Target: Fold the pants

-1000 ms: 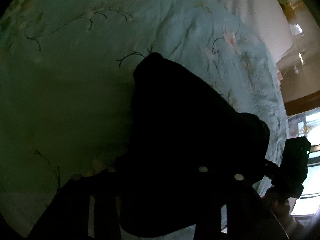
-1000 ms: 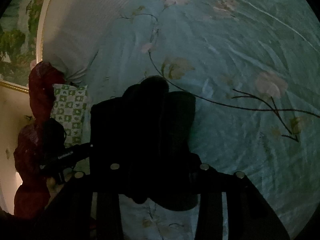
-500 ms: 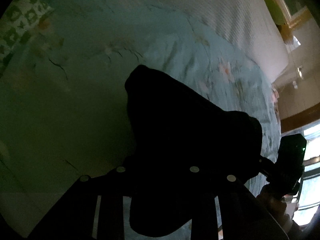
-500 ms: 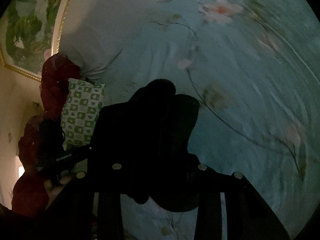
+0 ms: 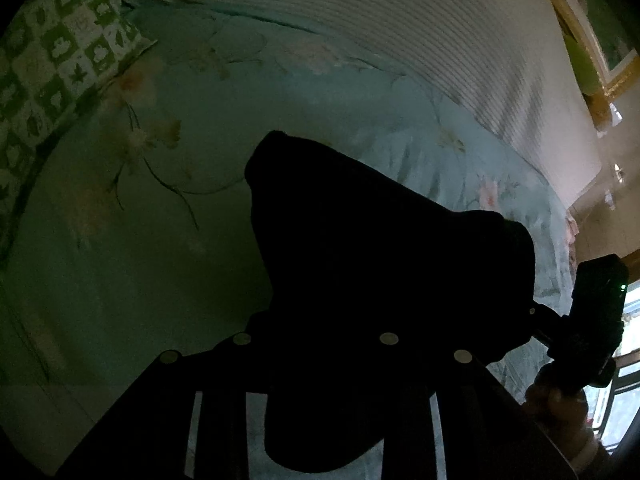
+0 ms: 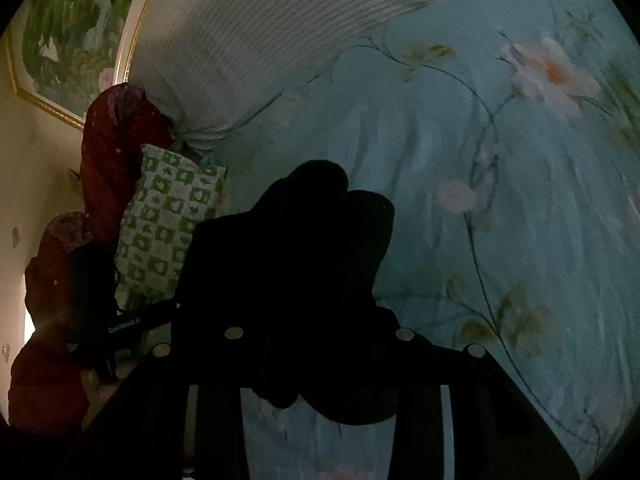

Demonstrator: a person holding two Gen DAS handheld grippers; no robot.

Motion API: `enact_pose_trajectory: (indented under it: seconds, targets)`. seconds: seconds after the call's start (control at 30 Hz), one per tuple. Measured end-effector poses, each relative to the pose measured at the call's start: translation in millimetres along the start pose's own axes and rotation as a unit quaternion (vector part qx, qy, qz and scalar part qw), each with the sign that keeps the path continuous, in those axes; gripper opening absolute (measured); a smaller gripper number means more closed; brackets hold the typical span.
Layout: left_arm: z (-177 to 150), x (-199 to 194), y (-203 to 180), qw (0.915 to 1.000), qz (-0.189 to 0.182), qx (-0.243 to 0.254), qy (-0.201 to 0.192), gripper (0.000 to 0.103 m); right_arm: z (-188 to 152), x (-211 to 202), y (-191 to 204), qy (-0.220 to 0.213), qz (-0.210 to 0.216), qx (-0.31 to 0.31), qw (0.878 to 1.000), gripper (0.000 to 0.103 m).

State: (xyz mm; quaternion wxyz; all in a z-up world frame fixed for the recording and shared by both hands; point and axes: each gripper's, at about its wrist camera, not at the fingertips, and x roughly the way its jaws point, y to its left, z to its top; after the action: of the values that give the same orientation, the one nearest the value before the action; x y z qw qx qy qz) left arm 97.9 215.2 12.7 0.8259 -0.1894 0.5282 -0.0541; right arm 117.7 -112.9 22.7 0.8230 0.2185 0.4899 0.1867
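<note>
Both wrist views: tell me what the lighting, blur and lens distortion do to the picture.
Left wrist view: dim, the pants a featureless black mass, the window blown out; fisheye curves the striped sheet. Right wrist view: equally dark, the pants silhouetted, flowers on the blue bedspread smeared by motion blur; black corners around both.

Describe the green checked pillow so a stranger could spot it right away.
Start at the pale blue floral bedspread. At its edge, beside the striped white bedding, lies the checked pillow. It alone has green and white squares with leaf shapes.
</note>
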Motion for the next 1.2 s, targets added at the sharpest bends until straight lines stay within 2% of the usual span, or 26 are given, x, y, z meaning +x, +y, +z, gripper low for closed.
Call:
enact_pose_trajectory:
  seconds: [0.13,0.4,0.63,0.77,0.93,1.03,1.2]
  targets:
    - [2,10,6,0.9999,0.001,-0.012,0.008,0.026,8,11,0,0.01,-0.005,-0.004,1.0,0.037]
    - [-8,25,12,0.9997,0.012,-0.005,0.021,0.028,4,23,-10,0.031,-0.014,0.0,0.999,0.037]
    - [-16,29,13,0.9991,0.034,0.016,0.02,0.04,-1,28,-21,0.042,-0.024,0.003,0.999,0.041]
    - [-17,29,16,0.9986,0.045,0.023,0.016,0.058,-3,30,-25,0.041,-0.04,-0.002,0.998,0.047]
    - [-19,30,21,0.9988,0.044,0.019,0.012,0.063,-4,28,-29,0.039,-0.045,-0.005,0.998,0.05]
    - [-21,28,17,0.9979,0.057,0.029,0.009,0.069,-4,25,-27,0.035,-0.053,-0.014,0.998,0.051]
    - [-22,24,18,0.998,0.058,0.024,0.009,0.07,-4,13,-27,0.018,-0.063,-0.013,0.998,0.055]
